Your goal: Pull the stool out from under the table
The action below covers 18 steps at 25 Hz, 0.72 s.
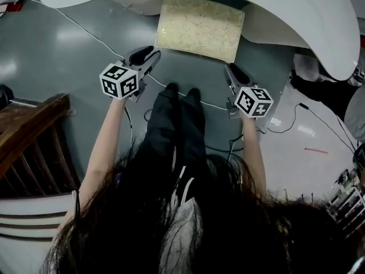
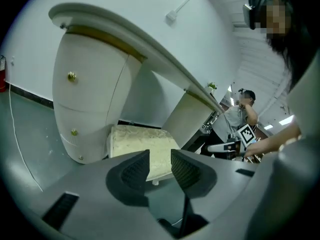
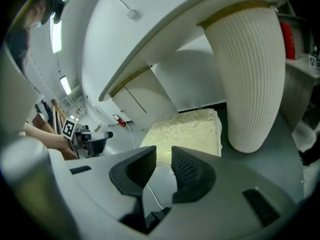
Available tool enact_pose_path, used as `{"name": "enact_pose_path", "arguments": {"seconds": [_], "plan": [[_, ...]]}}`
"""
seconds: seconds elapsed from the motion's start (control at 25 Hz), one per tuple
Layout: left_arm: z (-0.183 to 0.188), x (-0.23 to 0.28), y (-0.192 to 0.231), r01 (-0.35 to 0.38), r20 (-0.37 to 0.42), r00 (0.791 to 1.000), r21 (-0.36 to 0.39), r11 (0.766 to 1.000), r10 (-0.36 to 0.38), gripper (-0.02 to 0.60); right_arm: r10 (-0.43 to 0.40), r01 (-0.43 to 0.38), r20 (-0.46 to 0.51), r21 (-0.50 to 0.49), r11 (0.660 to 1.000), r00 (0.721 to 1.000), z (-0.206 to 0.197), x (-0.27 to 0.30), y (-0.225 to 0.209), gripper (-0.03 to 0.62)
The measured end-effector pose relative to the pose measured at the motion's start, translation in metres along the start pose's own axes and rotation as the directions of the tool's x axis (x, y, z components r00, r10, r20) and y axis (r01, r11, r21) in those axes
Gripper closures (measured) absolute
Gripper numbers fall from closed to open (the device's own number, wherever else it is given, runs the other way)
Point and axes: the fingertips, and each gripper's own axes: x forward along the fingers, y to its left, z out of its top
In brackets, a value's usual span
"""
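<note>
A stool with a cream, textured square cushion (image 1: 199,27) stands on the grey floor, its far edge tucked under the white curved table (image 1: 274,4). In the head view my left gripper (image 1: 149,53) hovers just off the stool's near left corner and my right gripper (image 1: 231,68) off its near right corner; neither touches it. The left gripper view has the stool (image 2: 145,146) just beyond the narrow jaws of the left gripper (image 2: 160,161), which hold nothing. The right gripper (image 3: 163,159) likewise points at the cushion (image 3: 185,131), its jaws close together and empty.
The stool sits between a white drawer cabinet (image 2: 85,94) and a ribbed white pedestal (image 3: 250,74), both under the table. A dark wooden chair (image 1: 28,130) stands at the left. Cables (image 1: 85,33) trail across the floor. Another person (image 1: 325,90) is at the right.
</note>
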Motion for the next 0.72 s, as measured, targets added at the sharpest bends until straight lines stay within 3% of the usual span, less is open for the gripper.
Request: {"name": "enact_pose_path", "arguments": {"seconds": [0.12,0.2,0.28,0.32,0.48,0.64,0.72], "plan": [[-0.016,0.028,0.030,0.015,-0.079,0.997,0.011,1.000,-0.014,0.446,-0.025,0.025,-0.002,0.053,0.998,1.000,-0.005,0.022,-0.031,0.513],[-0.028,0.044,0.049,0.025,-0.144,0.989,0.014,1.000,-0.023,0.367,-0.065,0.066,-0.023,0.084,0.994,0.998,-0.012,0.033,-0.054,0.507],[-0.039,0.058,0.069,0.032,-0.190,0.981,0.000,0.999,-0.031,0.312,-0.092,0.098,-0.058,0.111,0.989,0.994,-0.023,0.045,-0.076,0.406],[-0.042,0.065,0.079,0.028,-0.198,0.980,-0.019,0.999,-0.032,0.294,-0.101,0.109,-0.076,0.120,0.987,0.992,-0.029,0.051,-0.085,0.366],[-0.054,0.083,0.117,-0.006,-0.183,0.983,-0.165,0.986,-0.025,0.248,-0.123,0.144,-0.122,0.184,0.972,0.985,-0.050,0.069,-0.117,0.341],[-0.066,0.097,0.128,0.017,-0.194,0.979,-0.263,0.965,-0.070,0.232,-0.025,0.053,-0.084,0.345,0.937,0.996,-0.059,0.081,-0.127,0.333],[-0.071,0.103,0.133,0.019,-0.207,0.975,-0.289,0.957,-0.081,0.229,0.048,-0.025,-0.042,0.436,0.899,0.998,-0.059,0.084,-0.125,0.332]]}}
